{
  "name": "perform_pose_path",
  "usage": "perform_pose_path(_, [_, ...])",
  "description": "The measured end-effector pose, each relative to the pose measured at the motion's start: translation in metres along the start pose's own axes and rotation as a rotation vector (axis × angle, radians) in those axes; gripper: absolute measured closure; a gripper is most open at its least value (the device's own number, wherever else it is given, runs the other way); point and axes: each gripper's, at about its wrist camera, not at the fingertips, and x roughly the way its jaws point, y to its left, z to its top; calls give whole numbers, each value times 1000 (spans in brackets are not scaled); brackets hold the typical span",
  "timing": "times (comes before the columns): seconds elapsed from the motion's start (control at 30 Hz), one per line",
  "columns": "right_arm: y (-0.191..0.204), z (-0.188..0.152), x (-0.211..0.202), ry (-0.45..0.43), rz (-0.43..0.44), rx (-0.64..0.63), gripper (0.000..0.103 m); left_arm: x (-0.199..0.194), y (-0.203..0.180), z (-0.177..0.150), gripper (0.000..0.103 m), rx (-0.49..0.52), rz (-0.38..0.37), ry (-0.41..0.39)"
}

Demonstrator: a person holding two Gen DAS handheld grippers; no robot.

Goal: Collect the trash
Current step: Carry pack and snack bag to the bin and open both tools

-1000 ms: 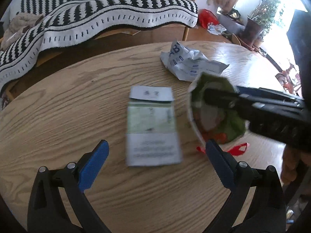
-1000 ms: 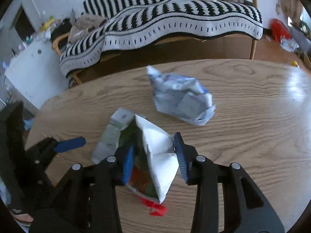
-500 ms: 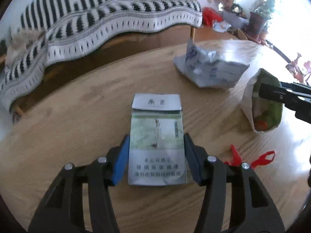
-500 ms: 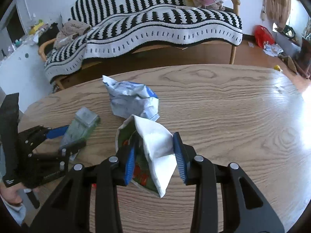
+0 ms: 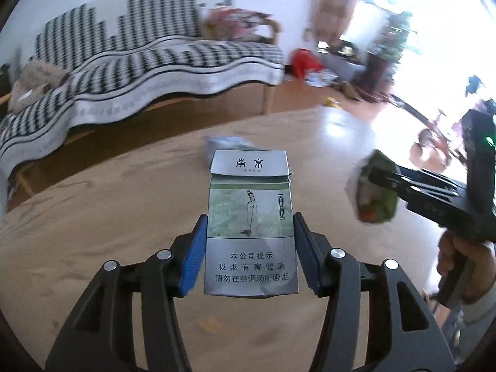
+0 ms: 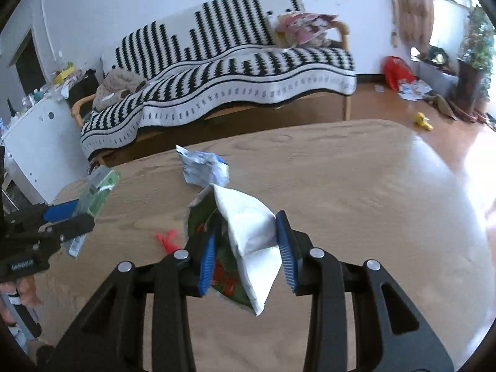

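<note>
My left gripper (image 5: 249, 252) is shut on a grey-green cigarette pack (image 5: 250, 226) with its lid flipped open, held above the round wooden table (image 5: 93, 217). It also shows in the right wrist view (image 6: 96, 192). My right gripper (image 6: 246, 249) is shut on a crumpled white and green snack bag (image 6: 245, 232), lifted off the table; it also shows in the left wrist view (image 5: 373, 197). A crumpled white and blue wrapper (image 6: 203, 170) lies on the table beyond it. A small red scrap (image 6: 167, 237) lies on the table left of the bag.
A sofa under a black and white striped blanket (image 6: 232, 77) stands behind the table. A white cabinet (image 6: 34, 152) is at the left. A red bag and loose litter (image 6: 400, 74) lie on the floor at the right by a potted plant (image 6: 474, 62).
My left gripper closed on the cigarette pack and lifted it off the table. My right gripper rose with the snack bag, leaving the red scrap on the table.
</note>
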Motion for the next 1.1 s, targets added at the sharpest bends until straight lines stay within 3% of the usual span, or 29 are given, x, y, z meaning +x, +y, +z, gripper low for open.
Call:
perform_pose_path(0.33, [-93, -101, -122, 22, -146, 151, 67, -8, -162, -67, 50, 148, -224, 92])
perform_pose_path(0.6, [-141, -172, -212, -19, -221, 256, 67, -17, -248, -108, 50, 231, -349, 150])
perform_pose_path(0.87, [-175, -260, -224, 63, -229, 393, 67, 17, -299, -169, 50, 314, -398, 333])
perform_pose_path(1.1, [-197, -289, -222, 82, -224, 474, 67, 31, -326, -181, 50, 379, -405, 383])
